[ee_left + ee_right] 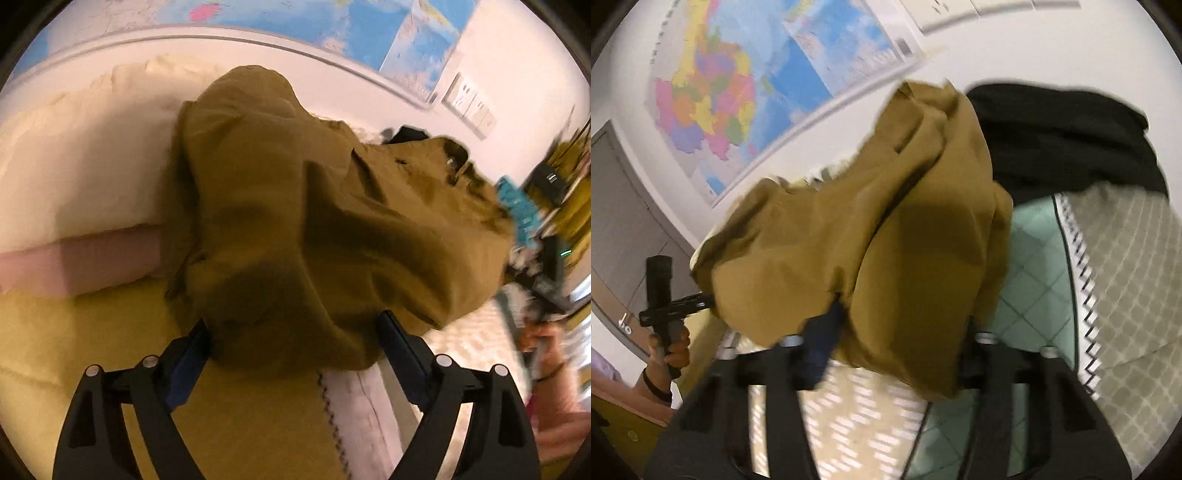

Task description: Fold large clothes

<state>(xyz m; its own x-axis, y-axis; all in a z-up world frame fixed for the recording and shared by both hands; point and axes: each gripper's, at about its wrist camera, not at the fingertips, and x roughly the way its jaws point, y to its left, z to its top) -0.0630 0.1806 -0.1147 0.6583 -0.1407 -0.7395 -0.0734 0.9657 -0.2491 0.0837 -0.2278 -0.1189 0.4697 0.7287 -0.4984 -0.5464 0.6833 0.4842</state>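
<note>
garment: olive-brown garment (295,221), bunched, hanging between my two grippers above the bed.
left gripper: my left gripper (295,336), jaws wide, a thick wad of the cloth fills the gap and hides the tips; can't tell if the pads press it.
right gripper: my right gripper (905,332), blurred, cloth draped over both fingers and down between them; one blue pad (822,341) shows at the fabric edge. Grip or not, can't tell.
left view only: cream pillow (85,158), pink folded cloth (81,258), yellow sheet (74,350), my right hand (546,343) at far right edge.
right view only: black cloth (1067,136) behind the garment, mint quilted cover (1034,266), beige patterned blanket (1137,280), my left hand (670,347) on its black handle (659,295).
both views: wall map (738,92), blue with coloured patches.
</note>
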